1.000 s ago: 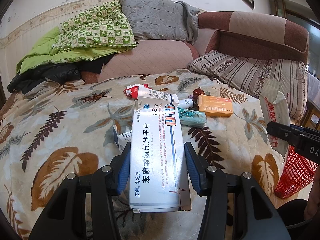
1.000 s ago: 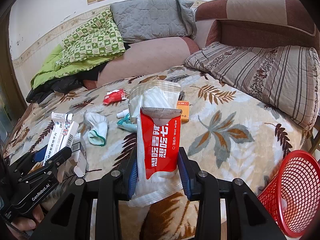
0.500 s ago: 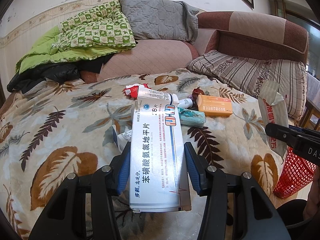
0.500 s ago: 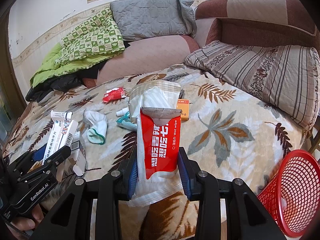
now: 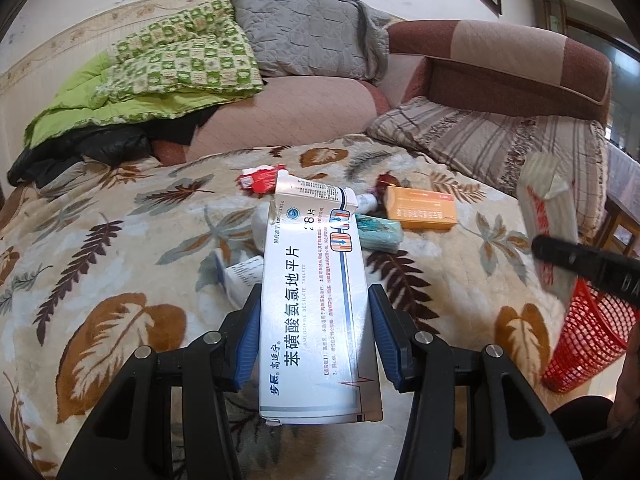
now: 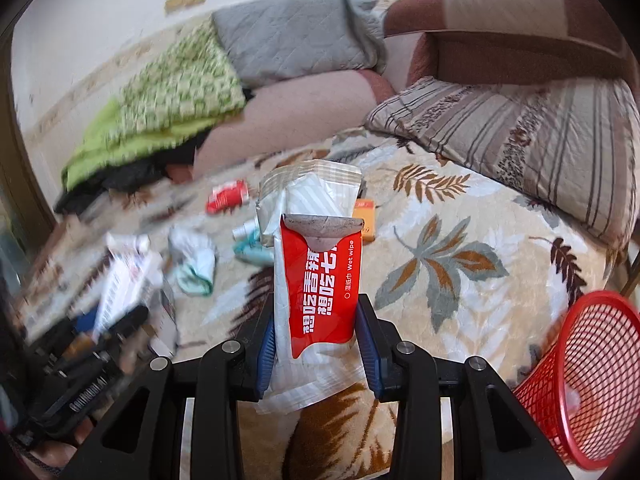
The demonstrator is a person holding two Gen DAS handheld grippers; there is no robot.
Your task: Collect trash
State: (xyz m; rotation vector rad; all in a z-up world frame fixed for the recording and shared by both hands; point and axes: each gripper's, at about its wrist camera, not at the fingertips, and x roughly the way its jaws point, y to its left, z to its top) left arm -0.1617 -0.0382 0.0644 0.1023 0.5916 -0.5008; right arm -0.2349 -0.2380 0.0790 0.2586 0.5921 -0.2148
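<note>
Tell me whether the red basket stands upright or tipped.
Tipped. In the right wrist view the red basket leans, its open mouth facing sideways toward the bed.

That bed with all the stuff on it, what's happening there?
A person is clearing trash off the bed with a handheld gripper in each hand. The left gripper is clamped on a white medicine box, and the right gripper on a red wet-wipe packet. A red mesh basket waits beside the bed. An orange box and other litter lie on the leaf-print blanket.
</note>
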